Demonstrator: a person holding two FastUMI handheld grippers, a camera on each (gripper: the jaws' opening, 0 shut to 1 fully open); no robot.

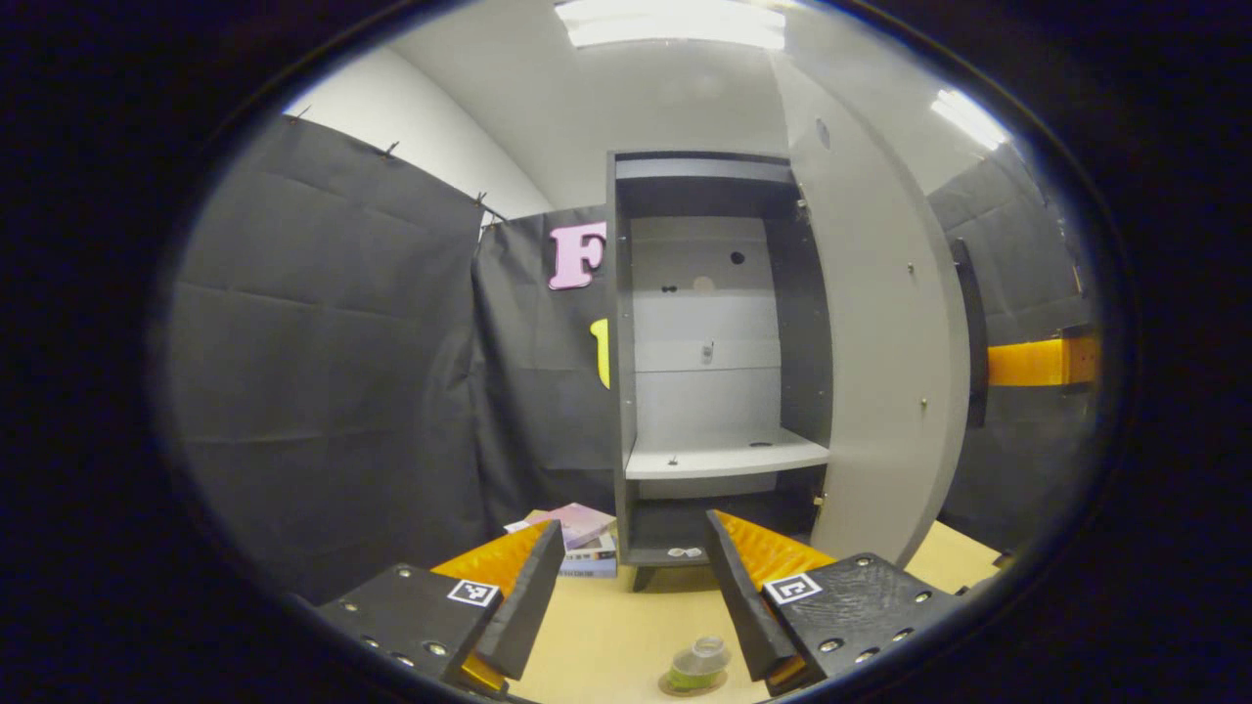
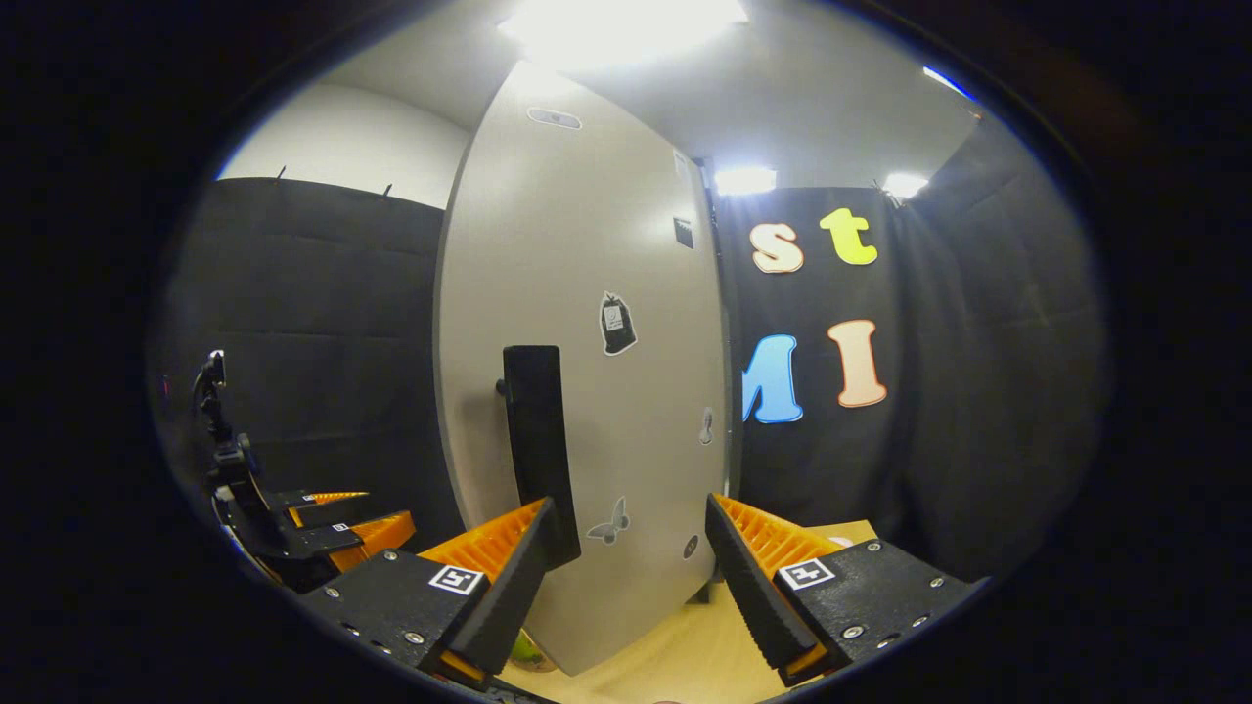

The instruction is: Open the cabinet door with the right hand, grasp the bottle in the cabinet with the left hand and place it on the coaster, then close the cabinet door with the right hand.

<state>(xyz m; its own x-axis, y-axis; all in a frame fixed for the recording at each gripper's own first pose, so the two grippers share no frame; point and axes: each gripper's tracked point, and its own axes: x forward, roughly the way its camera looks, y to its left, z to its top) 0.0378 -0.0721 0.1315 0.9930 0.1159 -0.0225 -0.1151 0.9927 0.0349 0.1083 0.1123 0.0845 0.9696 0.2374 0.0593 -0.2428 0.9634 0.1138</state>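
Bottle (image 1: 698,663) on coaster (image 1: 685,685), both claws (image 1: 626,587) (image 2: 626,577) apart, empty. Door (image 2: 587,391) open; right claw near handle (image 2: 536,440), could slip off, leaving door ajar.

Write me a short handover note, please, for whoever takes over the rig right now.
Left gripper: open, holding nothing, above the table.
Right gripper: open, facing the door near its handle, not gripping it.
Cabinet open. Bottle stands on the coaster on the table.
Done: door opened, bottle placed.
Left: close the door with the right gripper.
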